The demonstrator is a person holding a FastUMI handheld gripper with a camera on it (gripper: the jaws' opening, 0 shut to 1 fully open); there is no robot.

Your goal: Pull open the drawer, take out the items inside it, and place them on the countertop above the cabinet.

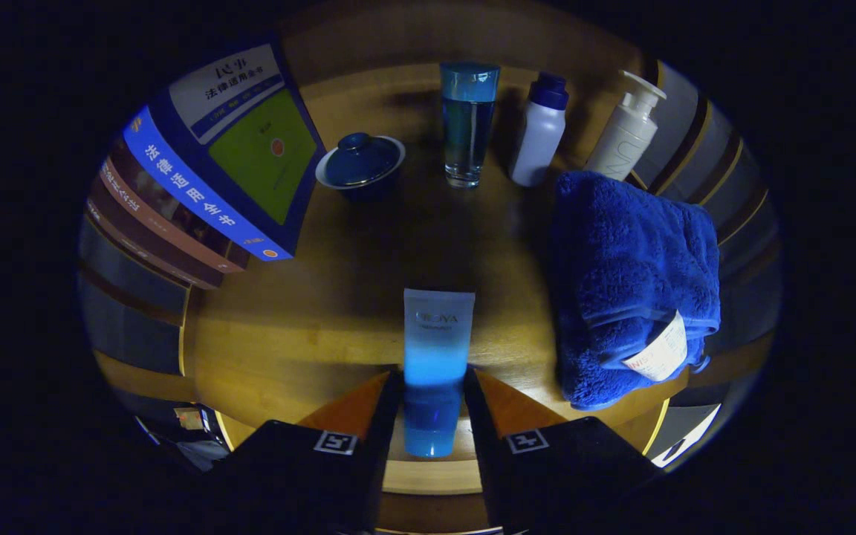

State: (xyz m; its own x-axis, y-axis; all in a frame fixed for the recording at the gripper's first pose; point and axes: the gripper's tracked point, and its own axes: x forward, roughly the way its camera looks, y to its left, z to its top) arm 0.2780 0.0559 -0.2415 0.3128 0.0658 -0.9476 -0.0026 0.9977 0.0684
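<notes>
A blue and white cosmetic tube (pixel 435 349) stands cap-down between the fingers of my gripper (pixel 432 394), which is shut on its lower part. The tube hangs over the wooden countertop (pixel 309 327), near its front edge. I cannot tell whether the cap touches the wood.
On the countertop beyond the tube stand a blue lidded bowl (pixel 360 162), a tall clear blue bottle (pixel 468 122), a white bottle with a blue cap (pixel 539 130) and a white pump bottle (pixel 625 130). A folded blue towel (pixel 632 282) lies to the right. Stacked books (pixel 212 163) lie to the left.
</notes>
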